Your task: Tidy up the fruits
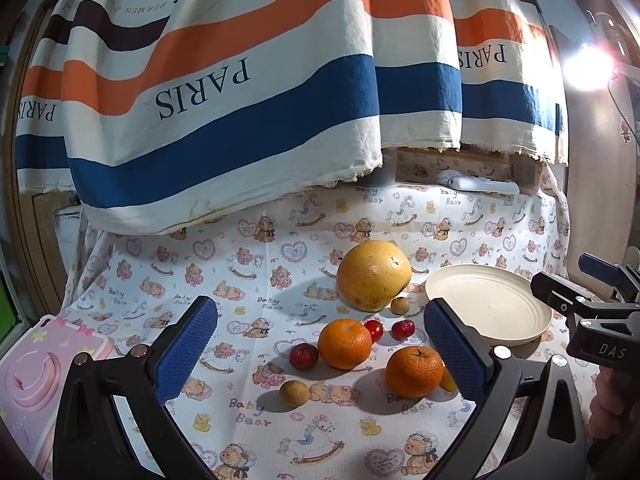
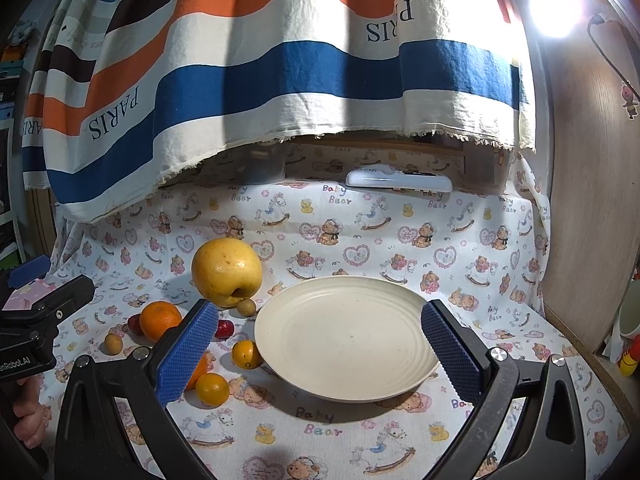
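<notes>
Two oranges [image 1: 344,343] betw. left gripper [image 1: 320,356] & plate [image 1: 489,304], striped cloth [image 1: 256,92] overhead.

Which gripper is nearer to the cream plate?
Right. The right gripper hangs open directly before the cream plate; the left gripper faces the fruits beside it.

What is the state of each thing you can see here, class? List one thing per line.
Left tool: open, holding nothing.
Right tool: open, holding nothing.
Plate: empty, flat on the cloth.
Grapefruit: whole, on the cloth beside the plate.
Two oranges: whole, unpeeled, off the plate.
Two yellow fruits: on the cloth, off the plate.
</notes>
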A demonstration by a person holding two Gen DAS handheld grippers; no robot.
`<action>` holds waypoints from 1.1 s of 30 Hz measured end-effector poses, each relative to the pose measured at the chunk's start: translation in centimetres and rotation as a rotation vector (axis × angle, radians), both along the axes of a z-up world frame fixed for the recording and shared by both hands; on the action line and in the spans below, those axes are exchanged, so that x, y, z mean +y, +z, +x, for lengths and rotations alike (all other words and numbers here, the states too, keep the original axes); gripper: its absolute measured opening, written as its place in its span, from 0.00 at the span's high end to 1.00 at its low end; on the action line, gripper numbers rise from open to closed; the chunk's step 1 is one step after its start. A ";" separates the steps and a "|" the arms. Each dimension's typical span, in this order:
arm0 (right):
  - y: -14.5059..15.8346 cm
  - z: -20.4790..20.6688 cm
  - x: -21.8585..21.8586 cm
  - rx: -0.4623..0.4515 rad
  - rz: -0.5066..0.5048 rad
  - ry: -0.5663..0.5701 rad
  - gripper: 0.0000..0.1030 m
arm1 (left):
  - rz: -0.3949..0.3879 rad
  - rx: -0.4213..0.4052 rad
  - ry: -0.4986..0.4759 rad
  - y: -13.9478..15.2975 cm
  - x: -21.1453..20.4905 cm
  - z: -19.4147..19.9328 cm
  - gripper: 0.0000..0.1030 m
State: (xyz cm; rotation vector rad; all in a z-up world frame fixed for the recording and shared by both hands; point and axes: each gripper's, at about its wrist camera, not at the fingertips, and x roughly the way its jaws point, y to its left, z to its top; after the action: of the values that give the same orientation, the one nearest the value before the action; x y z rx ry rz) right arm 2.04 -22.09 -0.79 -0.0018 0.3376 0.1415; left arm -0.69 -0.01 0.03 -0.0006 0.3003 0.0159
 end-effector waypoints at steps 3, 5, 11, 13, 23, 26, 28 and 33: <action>0.0 -0.1 0.0 -0.003 0.000 0.000 0.01 | -0.014 0.008 -0.008 0.0 0.3 0.2 0.00; 0.0 0.1 0.0 -0.003 -0.001 -0.003 0.01 | -0.033 0.010 -0.013 0.0 0.6 0.2 0.00; 0.1 -0.3 0.1 -0.018 -0.008 0.006 0.01 | -0.055 0.037 0.020 -0.2 1.3 0.8 0.00; 0.2 -0.4 0.2 -0.019 -0.009 0.011 0.01 | -0.052 0.040 0.022 -0.2 1.4 0.8 0.00; 0.4 -0.6 0.1 -0.020 -0.009 0.015 0.01 | -0.035 0.060 0.013 0.5 1.8 0.9 0.00; 0.4 -0.6 0.2 -0.017 -0.012 0.025 0.01 | -0.074 0.076 0.070 1.6 3.2 1.0 0.00; 0.6 -0.5 0.2 -0.004 -0.012 0.043 0.01 | -0.082 0.095 0.104 2.2 4.2 1.2 0.00; 1.0 -0.4 -0.4 0.031 0.025 0.071 0.01 | -0.115 0.160 0.115 2.7 6.0 1.9 0.00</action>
State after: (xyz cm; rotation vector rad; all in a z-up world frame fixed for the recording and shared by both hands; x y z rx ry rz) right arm 1.60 -22.44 0.26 0.0133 0.3669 0.2159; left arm 1.16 5.97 2.73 -0.1317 0.4601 0.1128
